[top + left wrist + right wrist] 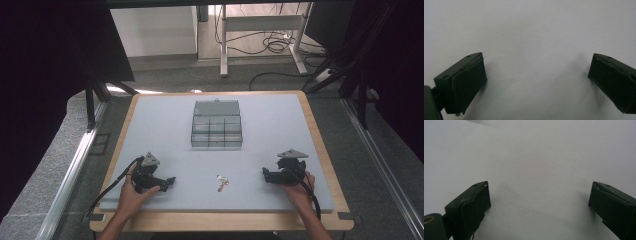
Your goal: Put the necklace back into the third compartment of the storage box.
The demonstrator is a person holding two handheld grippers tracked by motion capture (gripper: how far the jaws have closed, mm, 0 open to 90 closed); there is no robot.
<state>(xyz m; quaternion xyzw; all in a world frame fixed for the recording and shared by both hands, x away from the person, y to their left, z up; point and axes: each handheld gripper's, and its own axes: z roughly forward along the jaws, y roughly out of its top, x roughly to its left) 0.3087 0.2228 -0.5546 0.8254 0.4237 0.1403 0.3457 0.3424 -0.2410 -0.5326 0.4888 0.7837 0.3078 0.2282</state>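
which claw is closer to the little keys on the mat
The left claw, at the high view's left, is closer to the small bunch of keys; the right claw sits slightly farther off. Both rest open on the grey mat.

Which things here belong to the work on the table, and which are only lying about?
Likely for the work:
- clear compartment box, lid open
- small metal trinket
- left tongs, right tongs, both open

Lying about:
- cables on floor
- desk legs behind
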